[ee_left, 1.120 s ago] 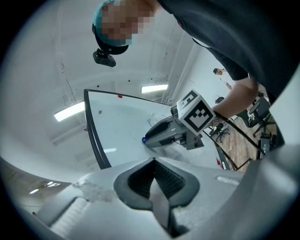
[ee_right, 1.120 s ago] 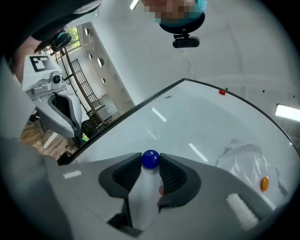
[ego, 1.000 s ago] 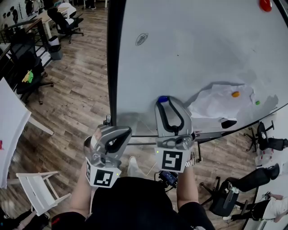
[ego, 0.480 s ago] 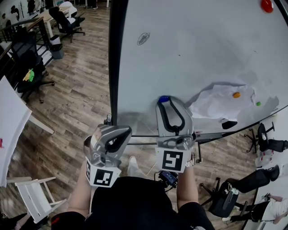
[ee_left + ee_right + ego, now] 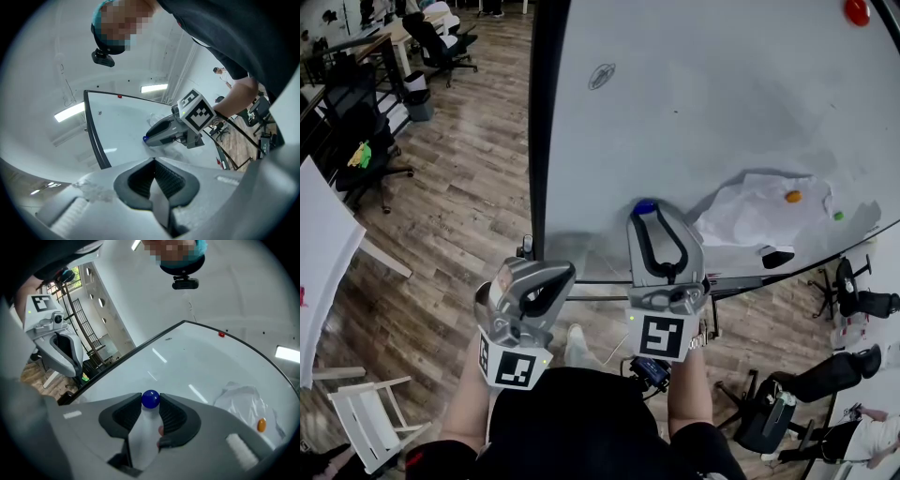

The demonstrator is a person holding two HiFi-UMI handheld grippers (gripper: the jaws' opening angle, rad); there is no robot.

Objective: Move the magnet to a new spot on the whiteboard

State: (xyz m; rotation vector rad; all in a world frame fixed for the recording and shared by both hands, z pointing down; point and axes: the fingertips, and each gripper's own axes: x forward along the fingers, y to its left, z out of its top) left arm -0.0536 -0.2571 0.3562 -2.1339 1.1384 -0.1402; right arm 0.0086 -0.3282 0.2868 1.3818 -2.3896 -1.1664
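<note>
1. Two black-and-white square markers show, one on the left gripper (image 5: 153, 161) and one on the right gripper (image 5: 150, 404). A small scribble (image 5: 602, 75) high on the whiteboard (image 5: 722, 112) is too small to read.
2. Nothing has shifted: both grippers and the blue magnet (image 5: 644, 206) stand where they did a second ago.
3. Left gripper is clenched on nothing, below the board's dark left edge. Right gripper grasps the blue magnet, low on the whiteboard.
4. Office chairs (image 5: 356, 159) stand at left on the wood floor (image 5: 469, 216). Right of the blue magnet, crumpled paper (image 5: 750, 216) carries an orange magnet (image 5: 792, 197). A green magnet (image 5: 837, 216) is beside it, and a red magnet (image 5: 856, 11) is in the top corner.
</note>
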